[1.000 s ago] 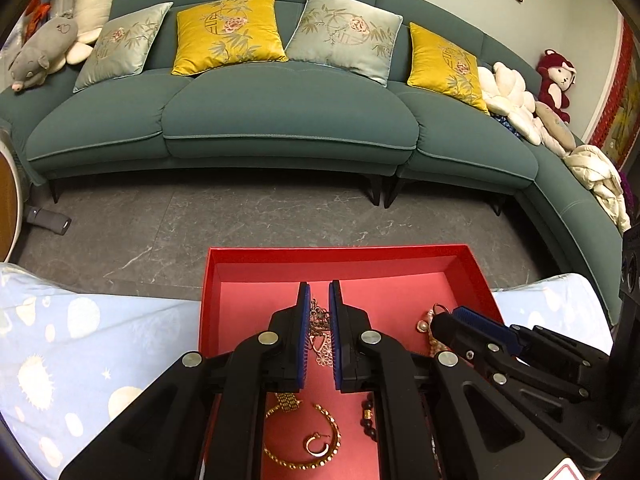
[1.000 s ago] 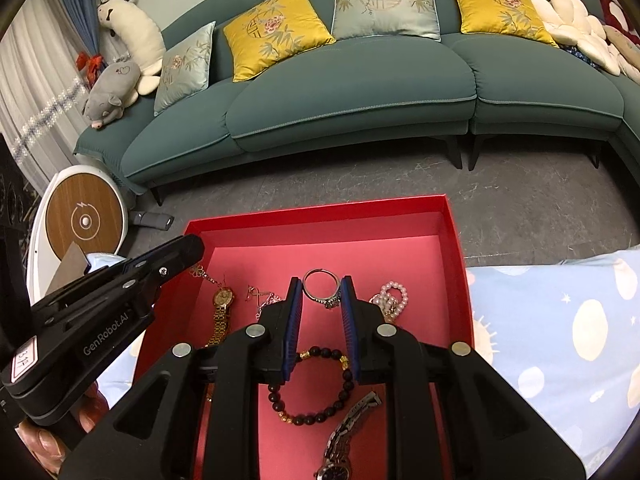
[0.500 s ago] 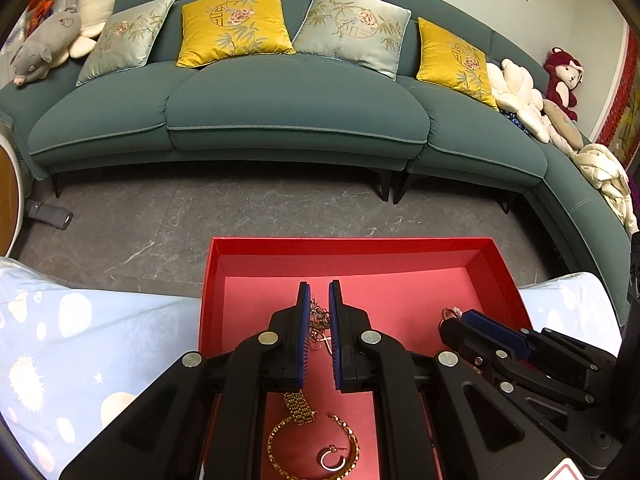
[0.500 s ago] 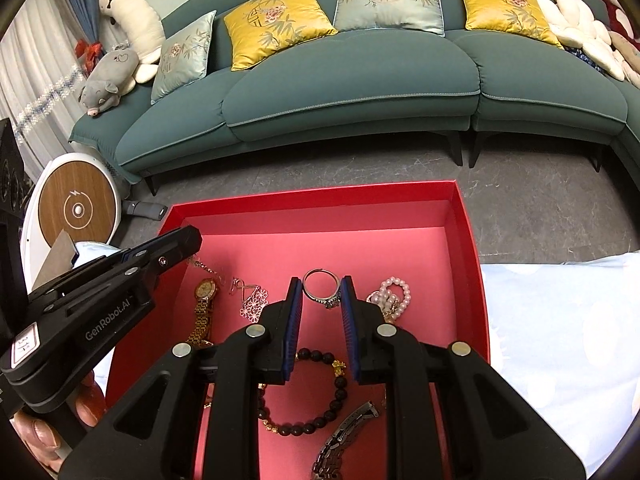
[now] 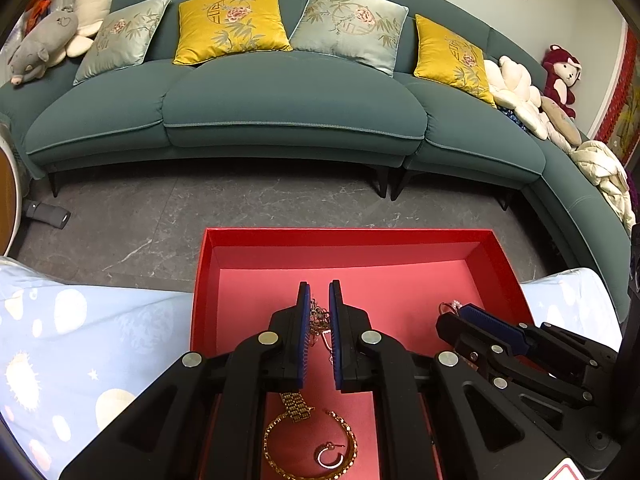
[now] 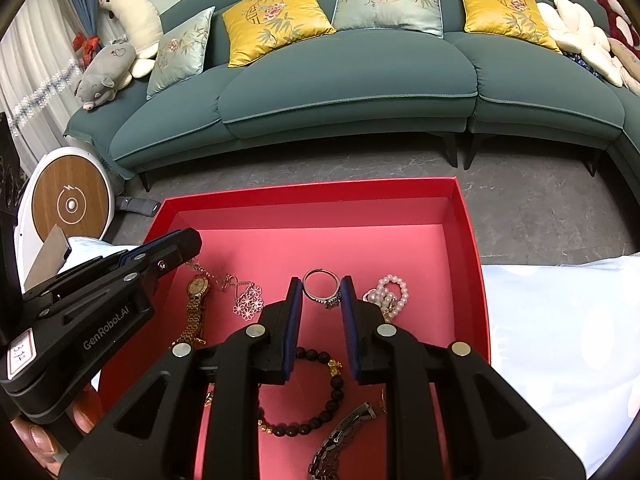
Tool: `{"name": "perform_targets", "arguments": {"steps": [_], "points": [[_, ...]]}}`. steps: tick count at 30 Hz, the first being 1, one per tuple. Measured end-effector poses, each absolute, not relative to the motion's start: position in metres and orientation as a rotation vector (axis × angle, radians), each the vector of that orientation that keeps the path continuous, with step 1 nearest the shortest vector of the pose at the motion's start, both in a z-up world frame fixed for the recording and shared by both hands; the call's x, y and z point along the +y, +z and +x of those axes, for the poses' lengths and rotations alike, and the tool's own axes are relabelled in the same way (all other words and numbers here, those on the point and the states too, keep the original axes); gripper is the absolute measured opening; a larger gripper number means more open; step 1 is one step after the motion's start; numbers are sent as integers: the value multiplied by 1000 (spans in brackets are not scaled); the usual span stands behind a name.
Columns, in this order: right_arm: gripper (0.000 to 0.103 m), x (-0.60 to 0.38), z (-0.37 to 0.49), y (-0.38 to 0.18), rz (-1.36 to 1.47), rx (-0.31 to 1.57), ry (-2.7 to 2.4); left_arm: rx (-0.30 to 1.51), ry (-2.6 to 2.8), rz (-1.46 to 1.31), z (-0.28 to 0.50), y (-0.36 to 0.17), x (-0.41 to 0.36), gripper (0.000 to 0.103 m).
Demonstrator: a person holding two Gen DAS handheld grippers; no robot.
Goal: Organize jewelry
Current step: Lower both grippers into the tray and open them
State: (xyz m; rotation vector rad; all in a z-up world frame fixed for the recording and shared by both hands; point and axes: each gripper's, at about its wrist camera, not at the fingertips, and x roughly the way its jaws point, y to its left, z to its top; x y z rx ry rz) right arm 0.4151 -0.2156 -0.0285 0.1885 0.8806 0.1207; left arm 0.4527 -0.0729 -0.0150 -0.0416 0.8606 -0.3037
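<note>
A red box (image 5: pixel 352 236) (image 6: pixel 468 236) lies on the table with jewelry inside. My left gripper (image 5: pixel 320 300) is shut on a thin chain necklace (image 5: pixel 318 320), held just above the box floor. My right gripper (image 6: pixel 321 294) is shut on a silver ring (image 6: pixel 320 280) near the box middle. In the right wrist view a gold watch (image 6: pixel 195 304), a flower pendant (image 6: pixel 248 300), a pearl bracelet (image 6: pixel 390 294), a black bead bracelet (image 6: pixel 316 396) and a metal watch band (image 6: pixel 340 440) lie in the box. A gold chain bracelet (image 5: pixel 308 440) and a hoop earring (image 5: pixel 330 456) lie below my left gripper.
A light blue patterned cloth (image 5: pixel 80 340) (image 6: pixel 560 340) covers the table on both sides of the box. A teal sofa (image 5: pixel 292 104) with cushions stands beyond the grey floor. A round white and wood device (image 6: pixel 68 200) stands at the left.
Both grippers have drawn back and up a little with their pieces still held. The box and the jewelry in it sit lower and nearer in both views.
</note>
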Motion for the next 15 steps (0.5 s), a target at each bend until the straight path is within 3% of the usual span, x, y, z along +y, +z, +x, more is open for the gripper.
{"name": "perform_targets", "arguments": {"steps": [12,14,15], "points": [[19,-212,416,-30,178,881,119,875,-299,-20,453,-17,-77,7],[19,-211,416,-29,175,881,120,888,-281,-20,454,-19,-77,15],[20,-211,416,-29,172,878,119,892,-279,-21,454,-19,-78,24]]}}
